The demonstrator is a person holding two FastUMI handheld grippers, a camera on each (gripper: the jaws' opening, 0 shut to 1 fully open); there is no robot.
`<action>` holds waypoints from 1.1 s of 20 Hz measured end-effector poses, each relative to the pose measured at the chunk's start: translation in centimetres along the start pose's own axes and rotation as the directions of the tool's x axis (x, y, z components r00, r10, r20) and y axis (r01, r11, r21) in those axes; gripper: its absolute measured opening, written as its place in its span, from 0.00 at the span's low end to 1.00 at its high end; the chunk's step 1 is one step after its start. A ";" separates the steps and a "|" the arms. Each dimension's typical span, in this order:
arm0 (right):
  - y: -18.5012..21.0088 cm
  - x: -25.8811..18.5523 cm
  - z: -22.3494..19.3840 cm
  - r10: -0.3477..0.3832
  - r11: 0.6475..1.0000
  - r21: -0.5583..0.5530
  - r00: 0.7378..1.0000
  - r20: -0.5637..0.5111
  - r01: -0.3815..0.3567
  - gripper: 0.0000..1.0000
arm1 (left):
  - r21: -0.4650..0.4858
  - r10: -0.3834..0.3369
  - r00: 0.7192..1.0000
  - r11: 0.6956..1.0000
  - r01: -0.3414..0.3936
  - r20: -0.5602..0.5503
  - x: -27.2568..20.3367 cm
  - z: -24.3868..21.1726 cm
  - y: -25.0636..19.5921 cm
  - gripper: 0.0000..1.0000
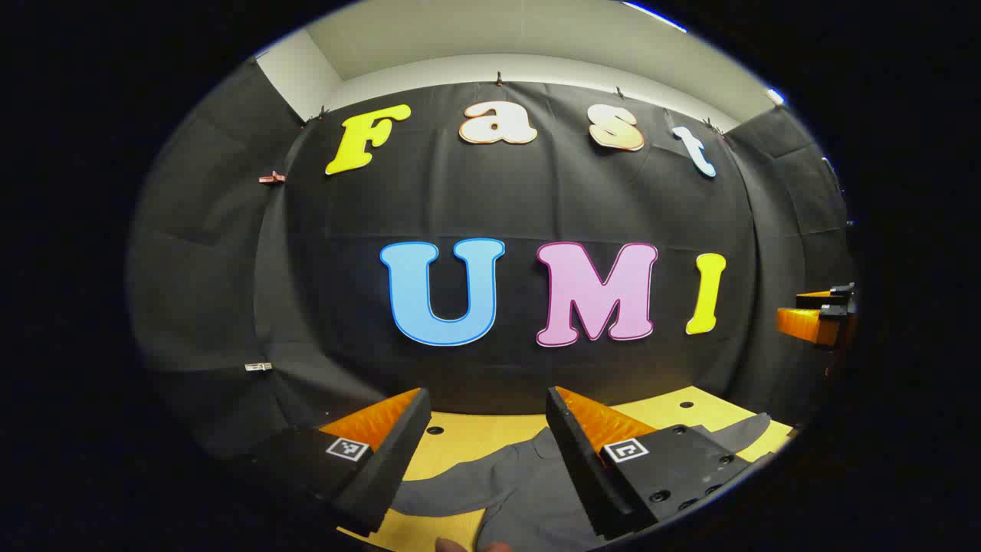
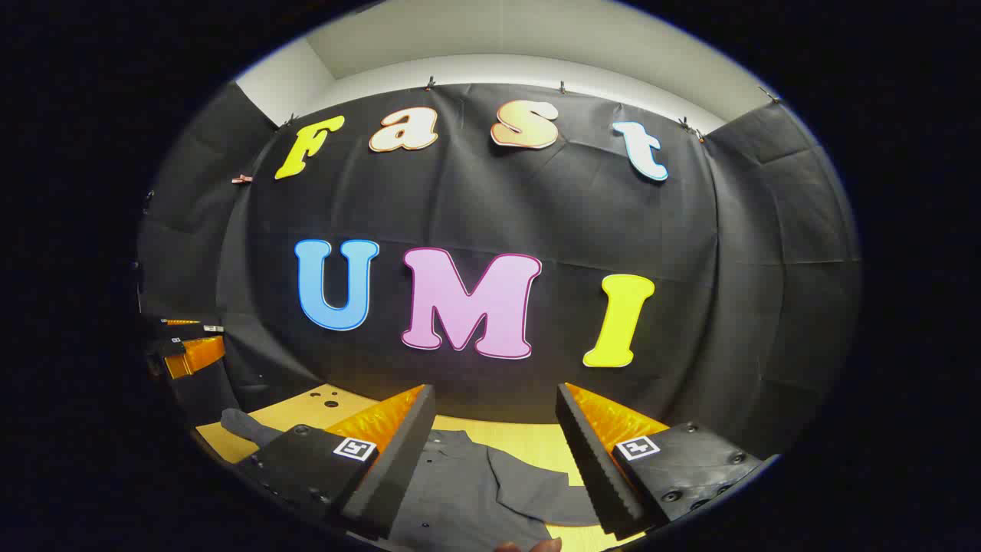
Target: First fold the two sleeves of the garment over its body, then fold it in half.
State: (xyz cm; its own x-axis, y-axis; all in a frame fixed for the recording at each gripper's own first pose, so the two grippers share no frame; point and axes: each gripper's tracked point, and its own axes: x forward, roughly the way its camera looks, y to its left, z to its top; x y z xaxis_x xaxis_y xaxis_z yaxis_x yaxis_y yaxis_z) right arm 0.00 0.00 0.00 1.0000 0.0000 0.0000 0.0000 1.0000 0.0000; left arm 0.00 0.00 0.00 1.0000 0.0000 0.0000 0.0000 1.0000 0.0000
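While both tongs hang raised above the wooden table [image 1: 467,433], each stands spread wide with nothing pinched. Between and below the left gripper [image 1: 484,452] fingers lies the grey button shirt [image 1: 529,491], its lower part cut off at the view's edge; one sleeve [image 1: 441,498] stretches under the left finger, another reaches past the right finger. Beneath the right gripper [image 2: 494,456], the same shirt shows its collar and button placket, a sleeve [image 2: 548,491] spread toward the right finger. A fingertip [image 2: 536,546] peeks in nearest, mostly hidden. Farther off stands the black cloth wall [image 2: 490,192].
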 end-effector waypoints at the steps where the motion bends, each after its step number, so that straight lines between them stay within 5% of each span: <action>1: -0.4 0.2 0.0 -0.003 1.000 -0.001 1.000 0.001 0.003 0.97 | 0.001 -0.001 1.000 1.000 0.001 -0.001 0.2 0.1 -0.2 0.95; 15: -2.2 2.1 -1.3 0.015 1.000 -0.016 1.000 -0.009 -0.015 0.97 | 0.033 -0.016 1.000 0.999 0.017 -0.016 2.1 -0.5 -3.3 0.95; 22: -5.7 2.4 -2.7 -0.035 0.999 -0.037 0.999 -0.033 0.034 0.97 | 0.039 -0.036 0.999 0.999 0.038 -0.031 2.3 -1.2 -5.0 0.95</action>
State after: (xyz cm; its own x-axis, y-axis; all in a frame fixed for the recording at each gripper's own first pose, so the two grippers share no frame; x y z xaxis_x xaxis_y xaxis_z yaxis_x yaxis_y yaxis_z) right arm 2.43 -5.66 -2.73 0.9988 -0.0354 -0.0327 0.0342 0.9987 -0.0367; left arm 2.27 -4.99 -1.23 0.9989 -0.0364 -0.0306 0.0376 0.9985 0.0393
